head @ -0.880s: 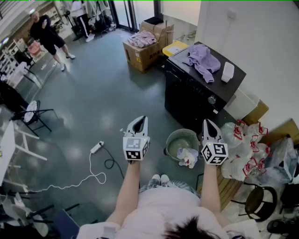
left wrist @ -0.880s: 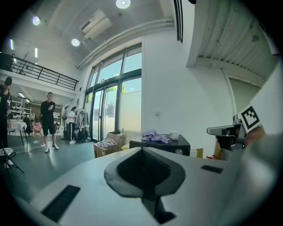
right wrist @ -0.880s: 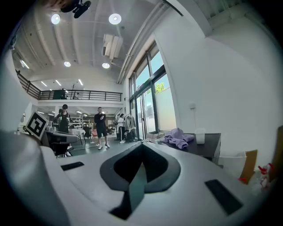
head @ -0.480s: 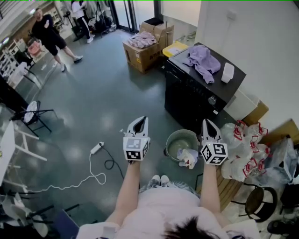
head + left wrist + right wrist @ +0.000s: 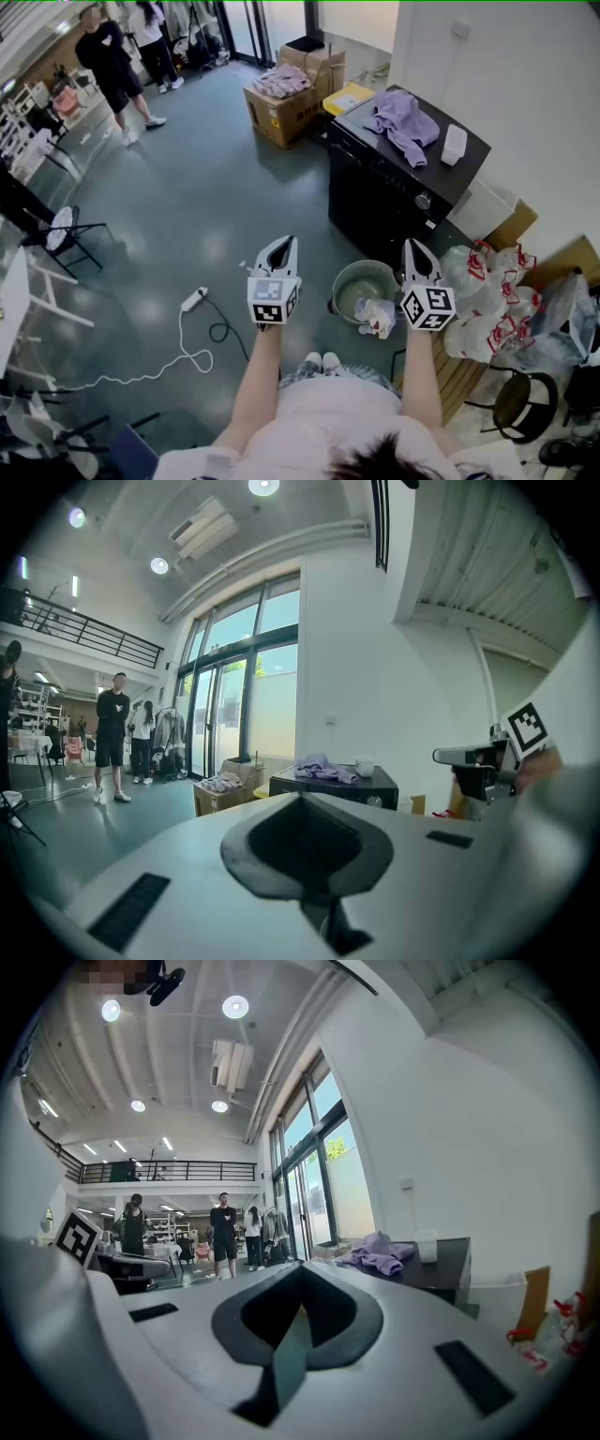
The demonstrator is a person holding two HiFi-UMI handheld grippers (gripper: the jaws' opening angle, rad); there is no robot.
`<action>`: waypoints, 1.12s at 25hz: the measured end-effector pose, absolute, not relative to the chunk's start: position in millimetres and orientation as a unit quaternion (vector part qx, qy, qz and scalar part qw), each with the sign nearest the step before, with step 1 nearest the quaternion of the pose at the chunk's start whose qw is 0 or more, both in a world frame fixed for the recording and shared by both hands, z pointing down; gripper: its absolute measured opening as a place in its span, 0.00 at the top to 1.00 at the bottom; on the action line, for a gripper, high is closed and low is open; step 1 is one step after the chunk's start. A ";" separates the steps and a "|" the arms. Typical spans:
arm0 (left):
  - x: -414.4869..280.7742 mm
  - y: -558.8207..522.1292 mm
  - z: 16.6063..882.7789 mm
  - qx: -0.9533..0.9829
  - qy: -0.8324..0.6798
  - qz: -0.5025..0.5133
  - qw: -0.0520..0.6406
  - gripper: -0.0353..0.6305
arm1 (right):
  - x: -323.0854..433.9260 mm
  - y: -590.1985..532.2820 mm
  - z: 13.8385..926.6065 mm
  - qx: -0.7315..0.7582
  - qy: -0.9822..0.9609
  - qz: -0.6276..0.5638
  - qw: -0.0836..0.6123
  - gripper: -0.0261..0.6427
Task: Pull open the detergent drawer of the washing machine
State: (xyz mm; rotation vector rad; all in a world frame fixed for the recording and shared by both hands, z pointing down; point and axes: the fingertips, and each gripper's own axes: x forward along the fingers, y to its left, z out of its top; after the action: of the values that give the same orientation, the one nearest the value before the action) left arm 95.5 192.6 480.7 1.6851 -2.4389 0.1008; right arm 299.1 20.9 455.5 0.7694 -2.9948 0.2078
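Left tool [image 5: 280, 242] and right tool [image 5: 413, 247] facing the washing machine [image 5: 384, 202].
Both tools have their jaws closed together and grip nothing, held side by side above the floor. The black machine stands ahead, well apart, nearer the right tool, with a purple garment [image 5: 405, 120] on top. Its detergent drawer cannot be made out.

A garment [image 5: 405, 120] lies on the washing machine [image 5: 375, 206], bucket [image 5: 345, 283] before it.
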 end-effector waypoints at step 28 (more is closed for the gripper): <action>95.3 196.3 478.1 0.604 -0.792 -0.012 0.087 0.46 | 283.9 37.8 454.0 0.222 -0.971 0.092 -0.013 0.43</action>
State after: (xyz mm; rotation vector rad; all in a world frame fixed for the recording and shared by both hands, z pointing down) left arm 95.3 196.3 478.1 1.8007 -2.3595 -0.0360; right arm 283.9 37.8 454.0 0.7040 -3.0740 0.2913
